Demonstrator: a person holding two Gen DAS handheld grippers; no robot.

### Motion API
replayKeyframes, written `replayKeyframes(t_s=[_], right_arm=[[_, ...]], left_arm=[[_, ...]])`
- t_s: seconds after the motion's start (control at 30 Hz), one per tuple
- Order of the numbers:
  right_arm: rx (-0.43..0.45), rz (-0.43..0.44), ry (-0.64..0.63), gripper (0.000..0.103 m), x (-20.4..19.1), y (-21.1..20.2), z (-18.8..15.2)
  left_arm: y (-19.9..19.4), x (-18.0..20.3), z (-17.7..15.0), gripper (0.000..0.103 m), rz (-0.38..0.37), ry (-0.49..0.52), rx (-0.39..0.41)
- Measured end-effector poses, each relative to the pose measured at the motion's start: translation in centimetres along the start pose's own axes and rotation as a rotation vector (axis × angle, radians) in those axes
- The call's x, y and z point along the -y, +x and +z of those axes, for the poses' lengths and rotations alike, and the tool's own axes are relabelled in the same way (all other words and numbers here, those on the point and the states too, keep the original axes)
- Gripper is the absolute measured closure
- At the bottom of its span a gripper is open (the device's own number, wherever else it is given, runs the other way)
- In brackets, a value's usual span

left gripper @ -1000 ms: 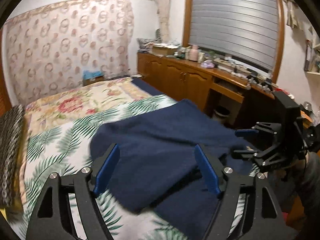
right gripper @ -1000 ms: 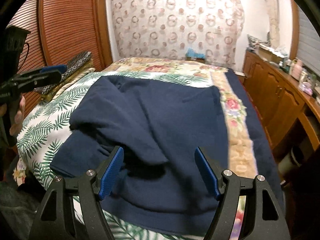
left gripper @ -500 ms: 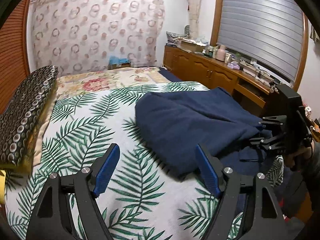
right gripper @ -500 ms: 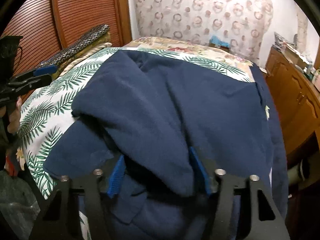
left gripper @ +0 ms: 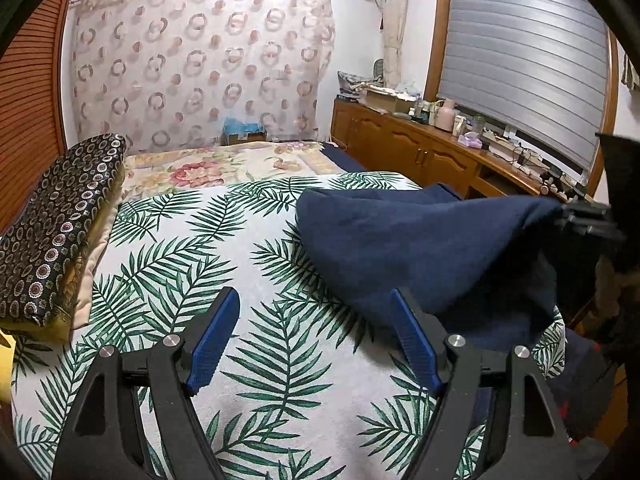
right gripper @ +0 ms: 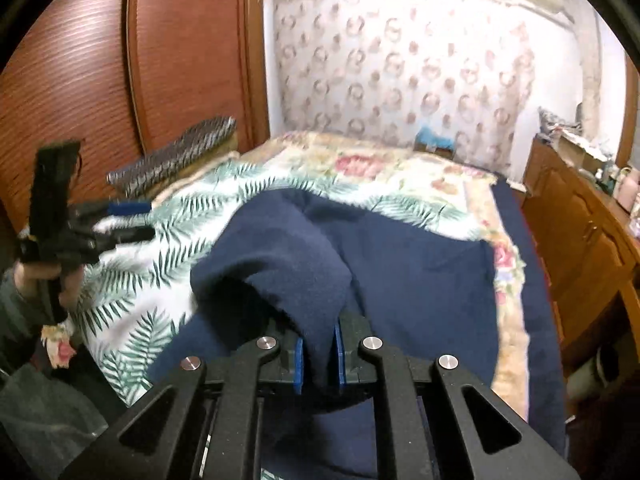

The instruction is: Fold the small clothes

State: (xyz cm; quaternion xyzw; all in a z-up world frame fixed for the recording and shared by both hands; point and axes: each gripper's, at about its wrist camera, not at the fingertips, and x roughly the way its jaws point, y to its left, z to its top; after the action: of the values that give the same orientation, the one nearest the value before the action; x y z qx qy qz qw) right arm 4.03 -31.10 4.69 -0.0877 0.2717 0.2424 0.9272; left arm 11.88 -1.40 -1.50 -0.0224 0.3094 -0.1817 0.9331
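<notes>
The navy garment (right gripper: 400, 280), its lower edge cut off at frame bottom, is pinched by the right gripper (right gripper: 318, 356); the left gripper (left gripper: 316, 336) is spread, empty.

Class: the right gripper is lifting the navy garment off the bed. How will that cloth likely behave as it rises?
The navy garment probably stays floppy: it sags in soft folds from the right gripper, which is shut on a bunched fold. Its fuzzy, fleece-like surface suggests good grip, little slipping. The part on the leaf-print bedspread will likely drag along.
</notes>
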Motion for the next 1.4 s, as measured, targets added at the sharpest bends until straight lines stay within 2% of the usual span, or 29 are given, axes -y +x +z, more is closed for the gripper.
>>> replayKeyframes(t_s=[0.13,0.23,0.4,0.47,0.63,0.73,0.83,1.07,1.17,1.4], right_arm=[[-0.02,-0.049,0.026,0.092,1.7,-1.5,-0.6],[-0.087,-0.09,0.058,0.091,3.4,-0.9,-2.4],[-0.19,-0.133,0.078,0.074,4.2,0.6,-4.6],[-0.181,-0.132,0.075,0.059,3.9,0.3,-4.3],[-0.089,-0.078,0.04,0.043,2.1,-0.9,-2.5],[-0.074,-0.028,0.007,0.043,0.8,-1.1,-2.5],[-0.083,0.037,-0.017,0.043,-0.5,0.7,-2.1],[-0.153,0.127,-0.044,0.043,-2.5,6.1,-1.5],[-0.189,0.206,-0.048,0.043,-3.1,7.6,-1.3],[-0.253,0.203,-0.115,0.043,-4.9,10.6,-0.7]], left_arm=[[-0.3,0.4,0.1,0.025,-0.004,0.005,0.007],[-0.5,0.7,0.2,0.025,-0.008,0.011,0.013],[-0.7,0.9,0.3,0.025,-0.012,0.014,0.019],[-0.7,1.0,0.4,0.025,-0.013,0.014,0.021],[-1.0,1.2,0.4,0.025,-0.008,0.023,0.028],[-1.2,1.2,0.4,0.025,-0.005,0.024,0.034],[-1.3,1.1,0.4,0.025,0.002,0.029,0.037],[-1.0,0.2,0.0,0.025,0.017,0.013,0.027],[-0.9,-0.2,-0.2,0.025,0.021,0.008,0.021],[-0.8,-0.6,-0.5,0.025,0.021,-0.003,0.015]])
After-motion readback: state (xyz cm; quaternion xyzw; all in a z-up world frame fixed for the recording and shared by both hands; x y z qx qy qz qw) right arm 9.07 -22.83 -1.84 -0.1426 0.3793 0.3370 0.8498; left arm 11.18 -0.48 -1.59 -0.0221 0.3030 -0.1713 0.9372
